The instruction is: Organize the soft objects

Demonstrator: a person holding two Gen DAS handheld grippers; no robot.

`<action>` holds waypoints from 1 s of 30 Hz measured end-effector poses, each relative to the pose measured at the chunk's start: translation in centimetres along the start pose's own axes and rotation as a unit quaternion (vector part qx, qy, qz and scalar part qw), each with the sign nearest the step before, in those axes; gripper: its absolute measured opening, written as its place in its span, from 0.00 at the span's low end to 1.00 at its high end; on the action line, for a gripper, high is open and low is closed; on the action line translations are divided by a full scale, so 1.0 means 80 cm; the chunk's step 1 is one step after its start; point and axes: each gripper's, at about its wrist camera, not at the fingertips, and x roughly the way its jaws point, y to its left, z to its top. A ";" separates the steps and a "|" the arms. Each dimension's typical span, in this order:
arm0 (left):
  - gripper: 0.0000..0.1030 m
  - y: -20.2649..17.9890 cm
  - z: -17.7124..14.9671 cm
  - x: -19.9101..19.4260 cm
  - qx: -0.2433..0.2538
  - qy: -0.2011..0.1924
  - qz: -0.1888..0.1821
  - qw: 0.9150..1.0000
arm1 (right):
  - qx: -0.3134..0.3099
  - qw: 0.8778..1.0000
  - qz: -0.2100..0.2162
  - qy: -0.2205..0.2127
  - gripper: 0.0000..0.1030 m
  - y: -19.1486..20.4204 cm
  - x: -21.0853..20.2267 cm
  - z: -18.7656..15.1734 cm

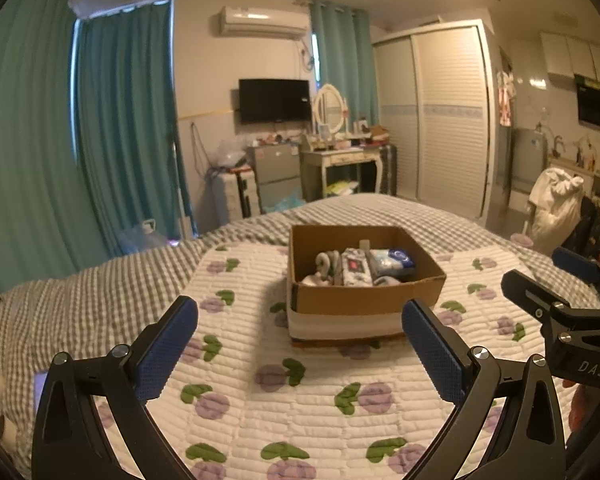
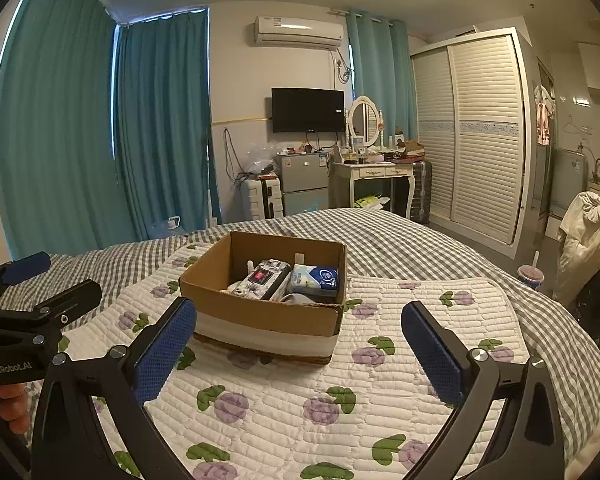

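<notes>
- A bedroom: teal curtains, a wall TV, a white wardrobe, and in front of us a bed (image 1: pixel 100 280) in grey check with a flowered quilt (image 1: pixel 300 408) laid over it.
- One cardboard box (image 1: pixel 364 298) sits on the quilt, straight ahead of both sets of jaws and a little beyond their tips; nothing touches it.
- Left gripper (image 1: pixel 300 344): jaws wide apart, nothing between them but quilt.
- Right gripper (image 2: pixel 299 346): jaws just as wide apart, also holding nothing. It hangs beside the left one, the two close together, both pointed at the box.
- Progress, as I judge it: the soft things look already packed. I see no loose item on the quilt between or around the jaws, so the sorting seems near its end, or done; what lies off to the sides I cannot see.
- Count inside the box:
  - one patterned pack (image 2: pixel 262 280) with a red label, in the middle;
  - one blue-and-white pack (image 2: pixel 318 278), to the right of it;
  - one grey-and-white rolled bundle (image 1: pixel 326 266), to the left, plain only from the left camera;
  - some white pieces low in the box at the near side, too hidden to count.
- So: one box, two grippers, at least three items stowed.
</notes>
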 end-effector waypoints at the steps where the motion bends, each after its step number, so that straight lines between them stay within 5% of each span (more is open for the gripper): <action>1: 1.00 0.000 -0.001 0.000 0.002 0.001 0.000 1.000 | 0.000 1.000 0.000 0.001 1.00 0.000 0.001 0.000; 30: 1.00 -0.001 -0.004 -0.004 0.000 0.005 -0.006 1.000 | -0.001 1.000 0.000 0.008 1.00 -0.002 0.002 -0.001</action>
